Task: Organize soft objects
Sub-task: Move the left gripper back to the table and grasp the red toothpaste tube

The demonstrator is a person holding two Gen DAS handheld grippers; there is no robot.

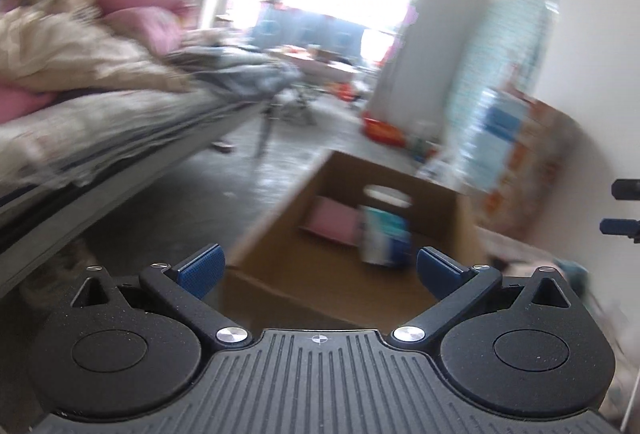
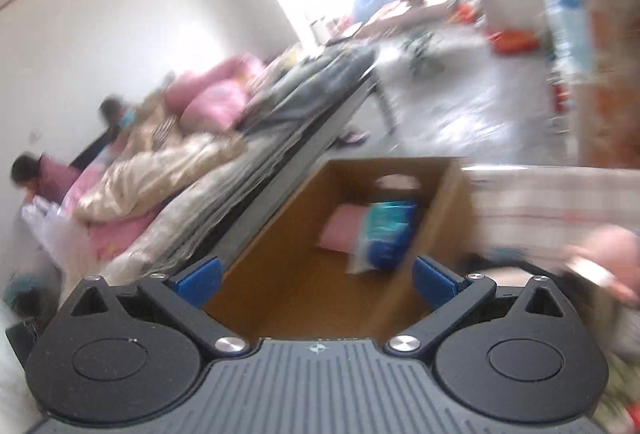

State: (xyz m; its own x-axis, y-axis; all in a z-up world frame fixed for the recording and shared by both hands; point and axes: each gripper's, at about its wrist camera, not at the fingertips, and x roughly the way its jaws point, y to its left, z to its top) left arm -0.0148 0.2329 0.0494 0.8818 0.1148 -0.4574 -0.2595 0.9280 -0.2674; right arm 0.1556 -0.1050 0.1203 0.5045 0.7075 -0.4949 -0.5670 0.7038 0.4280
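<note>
Left claw (image 1: 318, 270), right claw (image 2: 316, 278): black bodies, ribbed grey decks, blue pads, silver screws.

Matt brown cardboard box (image 2: 280, 274) holds a glossy plastic packet (image 2: 384, 234) beside rumpled cloth bedding (image 1: 80, 46).

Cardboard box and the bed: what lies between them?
Only bare grey floor separates the cardboard box from the bed, shown in the left wrist view.

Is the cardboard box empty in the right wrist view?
No, the cardboard box holds a pink item and a blue-and-teal packet.
</note>
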